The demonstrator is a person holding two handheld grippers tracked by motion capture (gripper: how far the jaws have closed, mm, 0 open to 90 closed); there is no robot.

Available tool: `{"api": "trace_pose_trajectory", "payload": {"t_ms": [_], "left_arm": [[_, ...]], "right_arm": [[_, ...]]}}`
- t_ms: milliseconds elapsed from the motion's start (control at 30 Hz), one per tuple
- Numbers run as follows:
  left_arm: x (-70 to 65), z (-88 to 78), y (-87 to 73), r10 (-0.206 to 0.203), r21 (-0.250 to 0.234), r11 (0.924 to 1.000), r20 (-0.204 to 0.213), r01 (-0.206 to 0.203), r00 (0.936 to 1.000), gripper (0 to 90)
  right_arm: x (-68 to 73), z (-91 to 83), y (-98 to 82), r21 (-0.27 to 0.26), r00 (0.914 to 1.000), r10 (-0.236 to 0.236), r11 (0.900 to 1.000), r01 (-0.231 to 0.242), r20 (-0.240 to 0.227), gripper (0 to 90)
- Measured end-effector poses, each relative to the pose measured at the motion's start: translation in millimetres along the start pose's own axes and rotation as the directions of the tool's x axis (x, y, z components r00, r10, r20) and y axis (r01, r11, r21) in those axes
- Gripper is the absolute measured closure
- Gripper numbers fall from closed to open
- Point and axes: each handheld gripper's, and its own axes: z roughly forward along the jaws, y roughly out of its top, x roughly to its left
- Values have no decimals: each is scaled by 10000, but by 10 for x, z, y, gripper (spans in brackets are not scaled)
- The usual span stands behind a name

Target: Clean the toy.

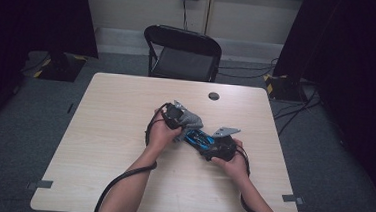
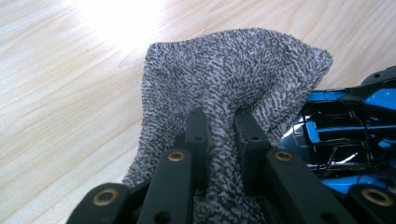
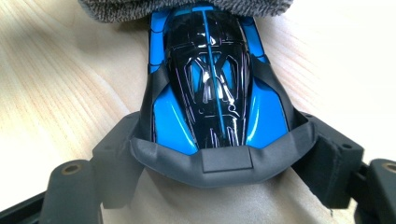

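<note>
Near the middle of the pale wooden table (image 1: 114,131), the left gripper (image 2: 219,126) is clenched on a bunched fold of speckled grey knitted cloth (image 2: 233,70), which drapes over one end of a glossy blue and black toy car (image 3: 212,84) and hides it. The right gripper (image 3: 224,158) clasps the car's other end across its dark grey spoiler; its wheels are hidden.

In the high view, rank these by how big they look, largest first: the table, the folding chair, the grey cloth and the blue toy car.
1. Table
2. Folding chair, though it stands farther from the camera
3. Grey cloth and blue toy car: they look alike, and the hands and cloth hide part of the car, so no ranking.
</note>
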Motion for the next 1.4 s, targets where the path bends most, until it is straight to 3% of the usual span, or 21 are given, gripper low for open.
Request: {"api": "trace_pose_trajectory", "payload": {"t_ms": [300,400,867,1233,1400], "left_arm": [[105,11,-27,-480,-24,9988,1,480,9988,784],[138,7,-37,-395,37,9992,-66,396,9992,784],[318,6,-134,-827,196,9963,-446,836,9956,784],[460,-209,-155,-1078,90,9940,-805,1088,9909,786],[396,-329,-106,-1082,-146,9941,-592,1075,9924,787]], "right_arm": [[0,0,0,-1,10000,0,10000,0,0,243],[-1,0,0,-3,10000,2,10000,-2,5,243],[-1,0,0,-5,10000,4,10000,-4,3,242],[-1,1,0,-6,10000,9,10000,-9,2,242],[-1,0,0,-2,10000,7,10000,-7,3,242]]}}
